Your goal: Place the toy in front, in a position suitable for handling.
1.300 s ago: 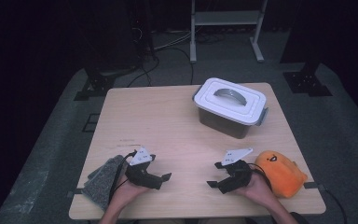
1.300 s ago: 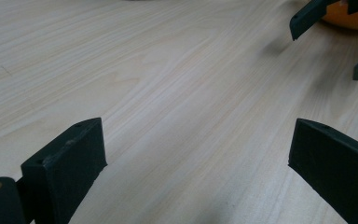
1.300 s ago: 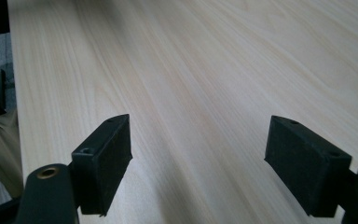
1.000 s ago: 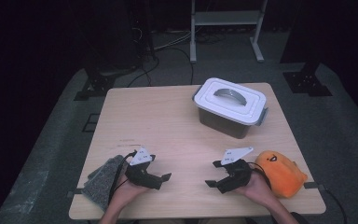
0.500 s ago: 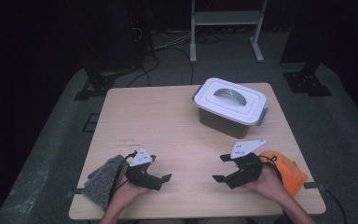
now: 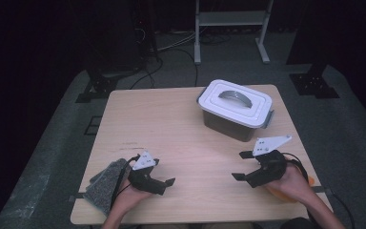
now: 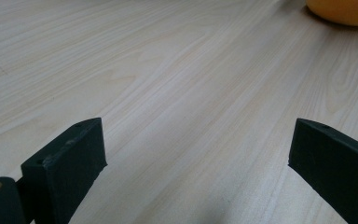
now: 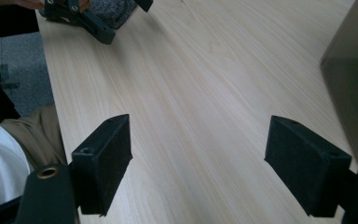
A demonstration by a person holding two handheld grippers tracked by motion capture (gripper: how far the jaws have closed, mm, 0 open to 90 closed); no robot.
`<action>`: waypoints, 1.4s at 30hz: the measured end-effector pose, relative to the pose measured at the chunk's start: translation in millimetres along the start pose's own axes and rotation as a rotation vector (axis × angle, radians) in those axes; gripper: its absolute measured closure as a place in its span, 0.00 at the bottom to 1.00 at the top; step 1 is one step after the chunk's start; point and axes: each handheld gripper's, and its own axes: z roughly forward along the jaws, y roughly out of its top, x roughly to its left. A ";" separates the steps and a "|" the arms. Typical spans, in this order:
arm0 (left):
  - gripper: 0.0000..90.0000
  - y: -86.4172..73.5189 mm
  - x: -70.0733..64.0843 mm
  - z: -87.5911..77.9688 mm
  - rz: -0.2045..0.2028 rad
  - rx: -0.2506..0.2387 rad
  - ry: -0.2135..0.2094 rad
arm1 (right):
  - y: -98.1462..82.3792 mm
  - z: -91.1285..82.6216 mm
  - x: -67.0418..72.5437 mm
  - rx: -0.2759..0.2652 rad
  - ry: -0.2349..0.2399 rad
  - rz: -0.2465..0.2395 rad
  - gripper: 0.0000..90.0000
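High view: wooden surface [image 6: 171,129] bearing a lidded white bin [image 6: 236,109] at far right, a grey cloth [image 6: 106,183] at near left, an orange object [image 6: 281,194] at near right.

Right gripper [image 6: 248,167]: jaws released, wide apart, holding nothing. Shifted since the earlier pictures, rising forward and rightward off the orange object toward the bin; judged the opening of a reach for the bin's lid or latch.

Left gripper [image 6: 164,183]: jaws released, empty, unchanged beside the cloth, low over the surface.

Obscured: orange object largely hidden under the right hand, its kind unclear; bin contents unseen beneath the lid. Left gripper view crops the orange object [image 7: 342,10] at the top edge.
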 end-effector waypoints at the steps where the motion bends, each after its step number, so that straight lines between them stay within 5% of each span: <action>1: 0.03 -0.1 -0.1 0.1 0.001 -0.001 0.000 | -0.5 -2.4 -0.7 0.001 -0.002 -0.001 0.24; 22: 0.03 -0.3 0.2 -0.5 -0.004 -0.004 0.002 | -20.8 -47.1 -15.2 -0.004 -0.068 0.024 0.24; 42: 0.03 -0.8 0.4 0.1 -0.003 0.001 0.001 | -60.0 -71.6 -31.8 0.021 -0.144 0.108 0.24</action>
